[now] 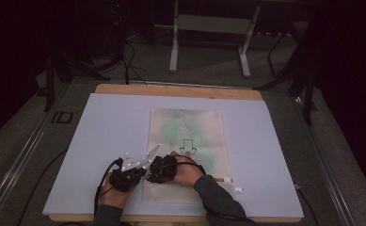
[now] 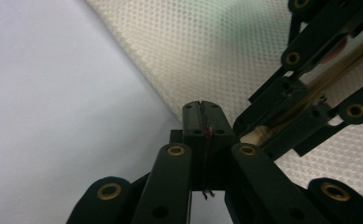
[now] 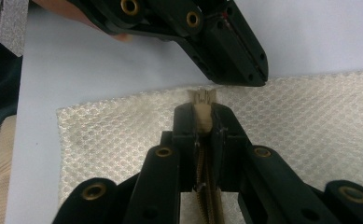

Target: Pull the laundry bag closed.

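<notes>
On the lavender table mat (image 1: 100,141), a cream mesh zipper pouch (image 1: 190,136) with a green print and a black arrow is laid flat, near the person's edge of the table. Its lower left corner is met by both grippers. The right gripper (image 3: 202,112) is clamped on the beige end of the zipper tape (image 3: 201,99), the zipper teeth being seen between its jaws. The left gripper (image 2: 202,112) is pressed shut just beside it at the pouch's edge; whether fabric is caught cannot be told.
</notes>
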Tool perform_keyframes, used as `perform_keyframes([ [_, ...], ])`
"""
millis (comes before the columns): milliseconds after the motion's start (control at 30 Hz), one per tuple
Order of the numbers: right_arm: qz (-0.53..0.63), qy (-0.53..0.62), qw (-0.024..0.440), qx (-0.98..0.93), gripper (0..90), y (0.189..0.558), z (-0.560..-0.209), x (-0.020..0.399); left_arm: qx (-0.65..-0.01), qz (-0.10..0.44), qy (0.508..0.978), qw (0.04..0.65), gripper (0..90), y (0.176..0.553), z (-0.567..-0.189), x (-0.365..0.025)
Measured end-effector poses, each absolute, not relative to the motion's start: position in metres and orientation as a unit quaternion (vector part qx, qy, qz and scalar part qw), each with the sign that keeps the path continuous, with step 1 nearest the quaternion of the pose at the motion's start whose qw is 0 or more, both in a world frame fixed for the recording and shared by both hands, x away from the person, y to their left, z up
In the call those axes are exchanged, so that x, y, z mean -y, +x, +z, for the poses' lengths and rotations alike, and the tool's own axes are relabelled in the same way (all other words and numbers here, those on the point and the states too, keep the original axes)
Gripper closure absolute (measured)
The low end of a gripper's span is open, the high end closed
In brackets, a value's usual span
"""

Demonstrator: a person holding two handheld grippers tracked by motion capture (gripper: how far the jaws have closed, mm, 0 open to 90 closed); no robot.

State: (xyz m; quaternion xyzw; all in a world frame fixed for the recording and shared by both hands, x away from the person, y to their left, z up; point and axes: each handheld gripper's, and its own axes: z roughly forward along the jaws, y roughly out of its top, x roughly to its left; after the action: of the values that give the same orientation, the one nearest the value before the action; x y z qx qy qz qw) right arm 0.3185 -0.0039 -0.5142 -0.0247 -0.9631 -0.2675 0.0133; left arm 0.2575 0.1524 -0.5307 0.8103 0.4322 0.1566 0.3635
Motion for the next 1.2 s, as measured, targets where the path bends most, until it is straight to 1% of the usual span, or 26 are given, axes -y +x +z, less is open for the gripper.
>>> perform_keyframes([
  [567, -0.273, -0.024, 0.006, 0.962, 81.9, 0.3164, -0.5149, 0.0046, -0.422, 0.156, 0.815, 0.366, 89.1, 0.2613, -0.5363, -0.1477],
  [667, -0.274, -0.025, 0.008, 0.961, 82.0, 0.3172, -0.5144, 0.0061, -0.425, 0.144, 0.812, 0.372, 89.2, 0.2628, -0.5372, -0.1508],
  [800, -0.274, -0.027, 0.007, 0.961, 82.1, 0.3168, -0.5138, 0.0076, -0.419, 0.159, 0.817, 0.363, 89.3, 0.2607, -0.5368, -0.1474],
  [1200, -0.268, -0.027, 0.002, 0.963, 82.4, 0.3167, -0.5103, 0.0122, -0.421, 0.155, 0.818, 0.361, 89.6, 0.2614, -0.5364, -0.148],
])
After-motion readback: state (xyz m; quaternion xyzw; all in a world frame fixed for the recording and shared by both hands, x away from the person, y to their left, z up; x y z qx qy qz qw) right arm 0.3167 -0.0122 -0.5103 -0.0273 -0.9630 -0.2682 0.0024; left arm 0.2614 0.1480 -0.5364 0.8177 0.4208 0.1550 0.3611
